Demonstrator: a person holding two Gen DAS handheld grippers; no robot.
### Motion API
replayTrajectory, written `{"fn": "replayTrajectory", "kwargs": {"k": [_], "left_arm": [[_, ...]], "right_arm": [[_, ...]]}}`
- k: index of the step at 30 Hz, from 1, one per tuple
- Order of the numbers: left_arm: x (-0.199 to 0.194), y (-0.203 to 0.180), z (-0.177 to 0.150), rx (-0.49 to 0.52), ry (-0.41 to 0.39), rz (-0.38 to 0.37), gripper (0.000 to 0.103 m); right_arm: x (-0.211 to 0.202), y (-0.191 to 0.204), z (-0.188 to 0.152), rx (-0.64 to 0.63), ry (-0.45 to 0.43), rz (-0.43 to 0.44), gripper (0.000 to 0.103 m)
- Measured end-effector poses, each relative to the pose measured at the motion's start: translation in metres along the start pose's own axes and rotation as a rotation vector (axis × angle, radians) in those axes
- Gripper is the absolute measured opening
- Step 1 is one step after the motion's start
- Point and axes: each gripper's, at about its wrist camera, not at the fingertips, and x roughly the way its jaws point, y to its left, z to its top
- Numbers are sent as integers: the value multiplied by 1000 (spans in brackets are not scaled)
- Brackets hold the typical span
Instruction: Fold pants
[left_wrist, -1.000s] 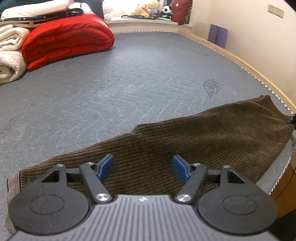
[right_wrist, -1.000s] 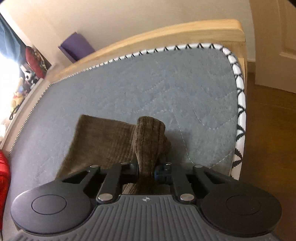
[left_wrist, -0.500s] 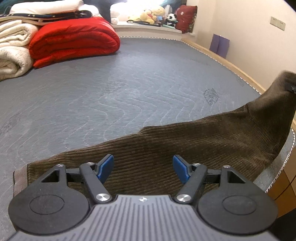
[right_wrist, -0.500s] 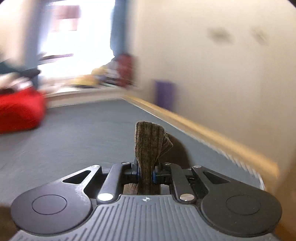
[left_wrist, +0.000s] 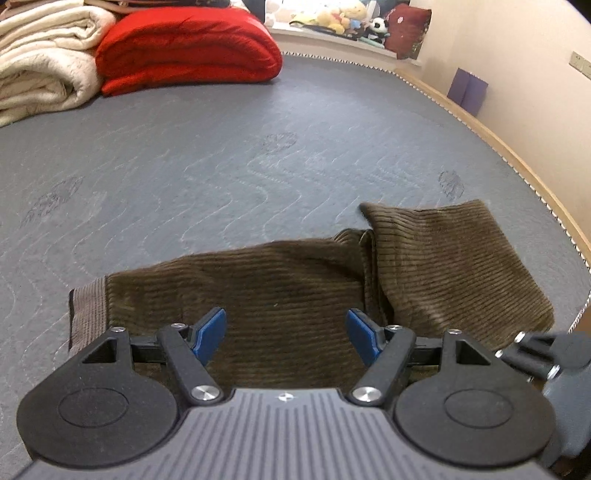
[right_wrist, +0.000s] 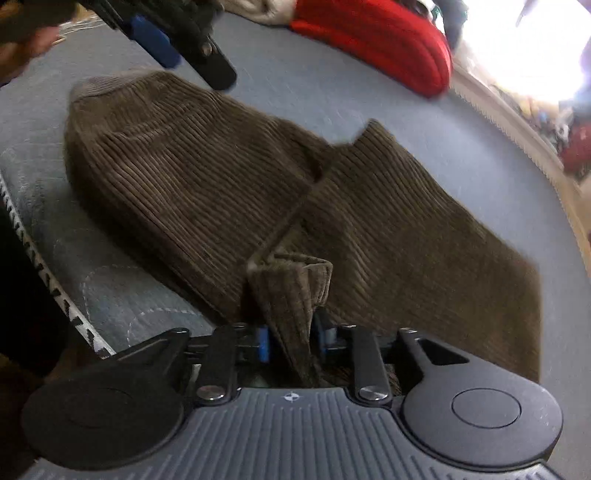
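Observation:
Brown corduroy pants (left_wrist: 295, 288) lie on the grey mattress (left_wrist: 221, 166), the leg end folded back over the upper part (left_wrist: 454, 266); the waistband (left_wrist: 86, 314) is at the left. My left gripper (left_wrist: 286, 336) hovers open over the pants near the waist with nothing between its blue pads (left_wrist: 210, 332). In the right wrist view the pants (right_wrist: 192, 173) spread ahead. My right gripper (right_wrist: 291, 339) has a bunched fold of the leg hem (right_wrist: 291, 288) standing between its jaws, which are opening and no longer look pressed on it. The left gripper (right_wrist: 177, 48) shows at the top left there.
A folded red quilt (left_wrist: 184, 48) and cream blankets (left_wrist: 40, 74) lie at the far left of the bed. The wooden bed frame (left_wrist: 517, 162) and wall run along the right. Plush toys (left_wrist: 343, 18) sit on the sill. The mattress edge (right_wrist: 44, 269) is close at the left.
My right gripper swung the leg end from the bed's corner across to the waist side, laying the leg over the pants, and its jaws have loosened. The left gripper shifted a little.

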Motion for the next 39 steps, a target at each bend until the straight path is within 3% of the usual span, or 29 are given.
{"fn": "replayTrajectory", "kwargs": {"k": [6,9,13,17,20,23,26,28,29,33,38,39], "left_arm": [[-3,20,-1,-32,9,24,79],[-7,26,-1,-71,3,26,80],[-11,24,-4,-67,-6,34,80],[-12,14,-8,-20,-3,51,80],[-12,10,-10,10,-1,70,80],[-13,8,-8,4,-1,81,80],[-16,2,-5,9,-12,83,80],[-15,-2,-6,20,-8,84,80],[-14,-4,-6,24,-6,85,80],[-9,-9,-9,41,-20,97,80],[-2,-20,-2,47,-48,87,79],[-1,-24,0,51,-59,82,73]], "right_arm": [[-25,-35,8,235,-101,82,30],[-38,-32,12,277,-182,129,30],[-36,-38,15,309,-266,103,30],[-19,-63,3,513,-215,95,37],[-6,-82,-6,611,-181,32,37],[9,-82,-18,647,-123,27,38],[37,-61,-23,573,52,108,39],[31,-42,-19,430,23,47,39],[30,-41,-18,426,21,49,38],[21,-59,-26,564,5,137,38],[1,-67,-37,542,-51,120,38],[-6,-73,-40,543,-71,104,38]]}}
